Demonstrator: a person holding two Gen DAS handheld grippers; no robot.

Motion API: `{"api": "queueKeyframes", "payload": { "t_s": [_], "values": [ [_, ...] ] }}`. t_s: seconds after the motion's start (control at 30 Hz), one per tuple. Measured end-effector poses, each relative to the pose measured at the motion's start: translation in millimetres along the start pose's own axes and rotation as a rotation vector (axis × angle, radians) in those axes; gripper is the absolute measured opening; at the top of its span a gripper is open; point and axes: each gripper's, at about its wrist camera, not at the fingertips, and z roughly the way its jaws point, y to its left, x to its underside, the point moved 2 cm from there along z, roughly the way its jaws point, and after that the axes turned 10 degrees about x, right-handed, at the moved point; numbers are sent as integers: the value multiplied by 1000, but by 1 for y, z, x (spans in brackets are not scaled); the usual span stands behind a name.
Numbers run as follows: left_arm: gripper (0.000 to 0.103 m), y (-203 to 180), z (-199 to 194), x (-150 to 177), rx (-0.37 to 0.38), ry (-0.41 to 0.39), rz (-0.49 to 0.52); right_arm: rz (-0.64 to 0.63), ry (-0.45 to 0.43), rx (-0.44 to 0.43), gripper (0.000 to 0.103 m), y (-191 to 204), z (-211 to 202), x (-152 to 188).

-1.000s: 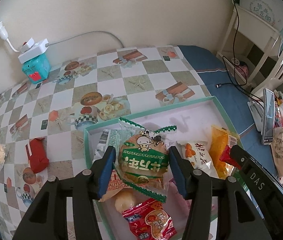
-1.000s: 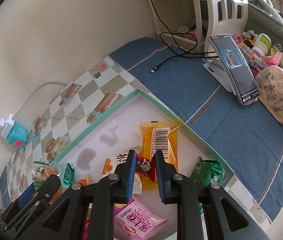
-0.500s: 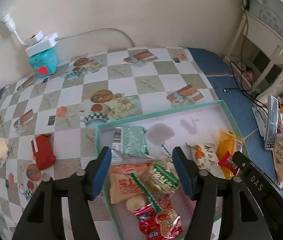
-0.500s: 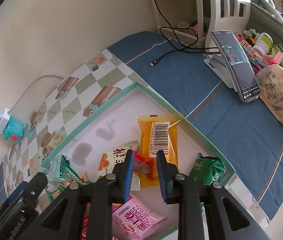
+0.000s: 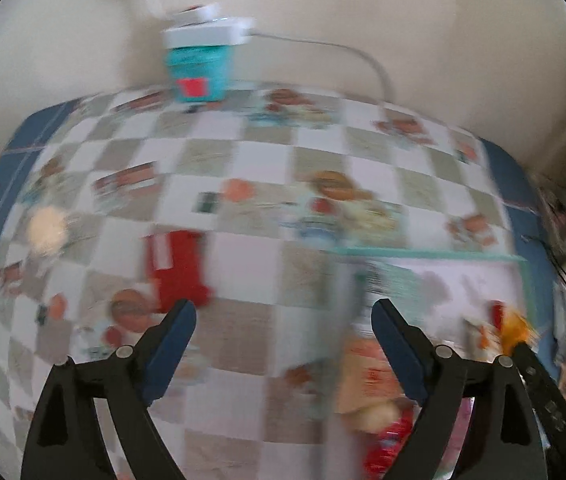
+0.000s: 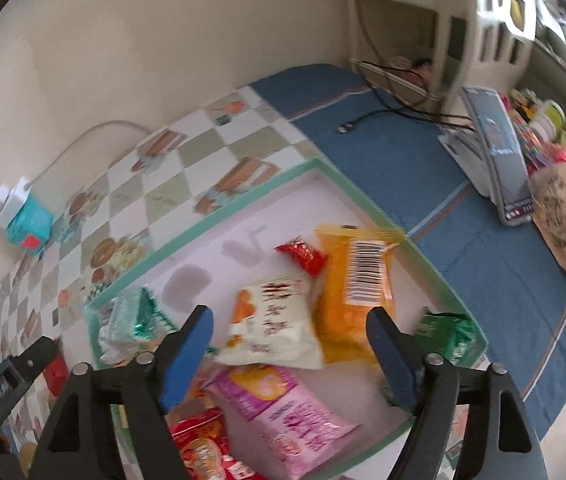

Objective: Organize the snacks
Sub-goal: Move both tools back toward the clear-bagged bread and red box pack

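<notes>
While the left claw point(image 5: 283, 332) hangs spread wide and empty over the checked tabletop point(image 5: 251, 160), a red snack packet point(image 5: 177, 270) lies just beyond its left finger, outside the tray point(image 5: 423, 253). Blur hides finer detail there. Over the tray's near side, the right claw point(image 6: 289, 340) is likewise spread and holds nothing. Inside the green-rimmed tray lie a white packet point(image 6: 275, 328), an orange packet point(image 6: 353, 292), a small red packet point(image 6: 303, 256) and a pink packet point(image 6: 283, 420).

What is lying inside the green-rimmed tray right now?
Tray holds an orange packet, white packet, small red packet, pink packet, and green packets. The right claw hides part of it.
</notes>
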Motion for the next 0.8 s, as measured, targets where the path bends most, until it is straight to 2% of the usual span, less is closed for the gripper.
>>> {"api": "queueKeyframes", "payload": {
  "t_s": [0.13,0.23,0.43,0.8],
  "values": [
    [94,41,-4,-2,-104,-17,-68,-52,-26,-23,94,22,-10,5],
    [94,67,-9,-1,-121,-28,-126,-84,-43,-36,101,36,-16,8],
    [94,116,-34,2,-174,-87,-252,-152,-65,-62,102,64,-27,18],
    [94,183,-79,13,-259,-177,-384,-276,-94,-131,103,120,-52,45]
  ]
}}
